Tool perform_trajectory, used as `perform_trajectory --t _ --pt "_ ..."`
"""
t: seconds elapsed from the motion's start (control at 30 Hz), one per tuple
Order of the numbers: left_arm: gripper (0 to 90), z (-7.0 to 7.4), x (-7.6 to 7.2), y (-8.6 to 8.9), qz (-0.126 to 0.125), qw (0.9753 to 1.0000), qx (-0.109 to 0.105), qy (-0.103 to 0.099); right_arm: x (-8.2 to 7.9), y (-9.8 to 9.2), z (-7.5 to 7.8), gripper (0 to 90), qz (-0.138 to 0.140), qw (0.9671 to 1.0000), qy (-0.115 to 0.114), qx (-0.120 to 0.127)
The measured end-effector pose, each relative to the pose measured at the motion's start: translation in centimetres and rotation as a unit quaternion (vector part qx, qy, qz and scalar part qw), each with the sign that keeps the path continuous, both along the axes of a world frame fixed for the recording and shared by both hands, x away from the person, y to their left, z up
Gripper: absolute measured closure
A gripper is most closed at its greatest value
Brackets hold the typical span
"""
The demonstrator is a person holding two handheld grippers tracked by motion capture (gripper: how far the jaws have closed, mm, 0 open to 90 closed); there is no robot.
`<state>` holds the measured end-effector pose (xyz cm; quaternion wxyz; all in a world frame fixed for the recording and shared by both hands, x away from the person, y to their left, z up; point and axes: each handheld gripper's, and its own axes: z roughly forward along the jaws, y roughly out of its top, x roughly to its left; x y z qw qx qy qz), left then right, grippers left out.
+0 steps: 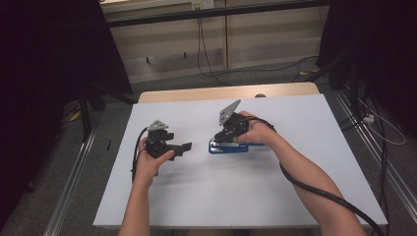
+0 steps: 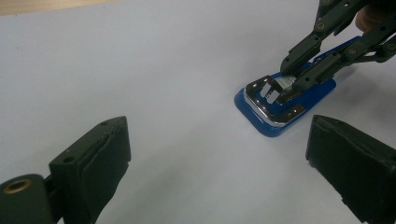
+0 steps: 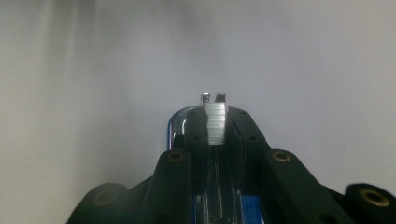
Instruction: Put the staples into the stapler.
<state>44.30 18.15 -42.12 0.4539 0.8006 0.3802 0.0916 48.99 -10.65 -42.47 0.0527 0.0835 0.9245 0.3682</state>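
Blue stapler (image 2: 317, 91), silver staples (image 3: 216, 122), white table (image 1: 295, 128).

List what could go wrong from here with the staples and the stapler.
The right tool pinches a thin staple strip over the open stapler; the strip could snap or slip out. The left tool is open and apart from the stapler, so a push may slide it across the smooth white table.

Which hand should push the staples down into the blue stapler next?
Probably the right. The right gripper is already at the blue stapler, jaws shut on the strip of staples over its metal channel. The left gripper hovers open, apart from it.
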Motion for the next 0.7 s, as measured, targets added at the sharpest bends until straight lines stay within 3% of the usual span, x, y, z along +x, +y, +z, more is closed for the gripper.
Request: perform_trajectory --t 0.7 --pt "6.6 -0.02 0.02 0.04 0.001 1.0 0.001 0.001 -0.1 0.07 -0.1 79.0 -0.005 1.0 0.0 0.003"
